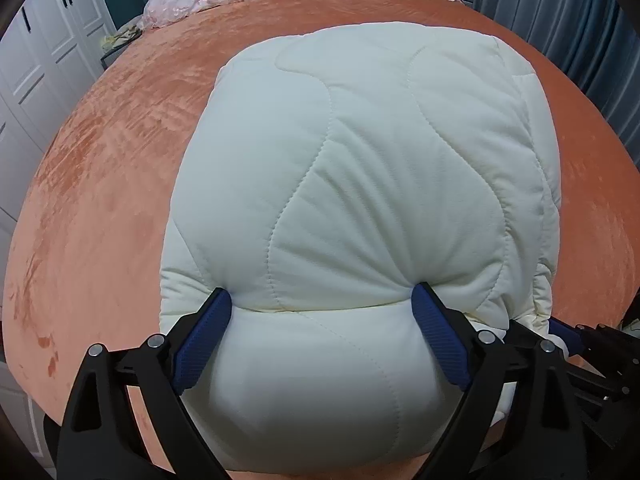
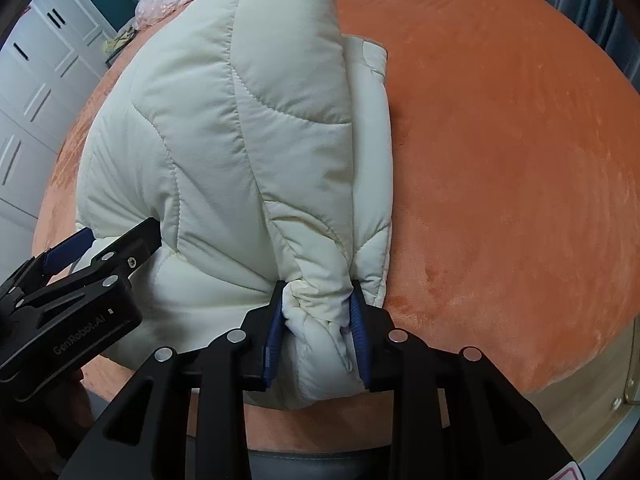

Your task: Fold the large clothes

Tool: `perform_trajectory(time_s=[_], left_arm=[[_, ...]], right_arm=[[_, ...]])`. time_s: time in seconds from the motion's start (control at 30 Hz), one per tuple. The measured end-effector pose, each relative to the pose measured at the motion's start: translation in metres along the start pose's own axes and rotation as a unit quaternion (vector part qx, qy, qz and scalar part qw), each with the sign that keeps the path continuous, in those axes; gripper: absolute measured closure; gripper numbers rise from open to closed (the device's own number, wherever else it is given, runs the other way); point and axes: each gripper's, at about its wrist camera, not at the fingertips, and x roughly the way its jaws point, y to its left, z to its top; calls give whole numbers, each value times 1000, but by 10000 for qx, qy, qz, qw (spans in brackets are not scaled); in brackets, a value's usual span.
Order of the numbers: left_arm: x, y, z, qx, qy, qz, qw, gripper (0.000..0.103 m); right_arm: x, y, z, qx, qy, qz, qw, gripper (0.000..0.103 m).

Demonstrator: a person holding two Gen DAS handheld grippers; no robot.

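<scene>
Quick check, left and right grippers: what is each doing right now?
Left gripper: closed on the near edge of the white quilted jacket.
Right gripper: closed on a bunched fold of the same jacket.

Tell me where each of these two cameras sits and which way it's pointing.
Left wrist: on the left gripper, facing forward over the cream quilted puffy jacket it clamps on the orange velvet bedspread.
Right wrist: on the right gripper, pinching the jacket's bunched right edge; the left gripper shows at lower left.
Shared: jacket, bedspread, white wardrobe.
</scene>
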Motion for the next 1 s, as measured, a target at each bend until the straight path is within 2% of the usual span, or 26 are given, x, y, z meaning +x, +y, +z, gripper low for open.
perform_trajectory(time_s=[0.27,0.53,0.6,0.67,0.77,0.83,0.87,0.93,1.0], left_arm=[[4,-2,-1,37,-51,84,9999,13],[2,-2,-1,23,-75,86,9999,13],[0,0,0,7,-68,36,10000,13],[-7,6,4,-31,-18,-163,9999,13],[-21,29,13,-299,47,-609,9977,13],[-30,47,21,-607,13,-818,9948,13],[-34,58,28,-786,-32,-891,9929,13],[-40,77,45,-1087,-134,-962,9893,13],[-42,91,65,-1280,-179,-930,9872,13]], right_arm=[[4,15,4,-19,19,-28,10000,76],[3,6,2,52,-8,0,10000,75],[-2,3,1,110,-42,90,9999,73],[-12,-4,1,299,-25,290,9991,71],[-40,-12,7,621,-122,716,9954,68],[-62,-15,18,726,-412,924,9922,67],[-71,-16,26,772,-553,1015,9903,65],[-84,-17,47,875,-771,1223,9856,53],[-86,-14,72,941,-895,1294,9831,51]])
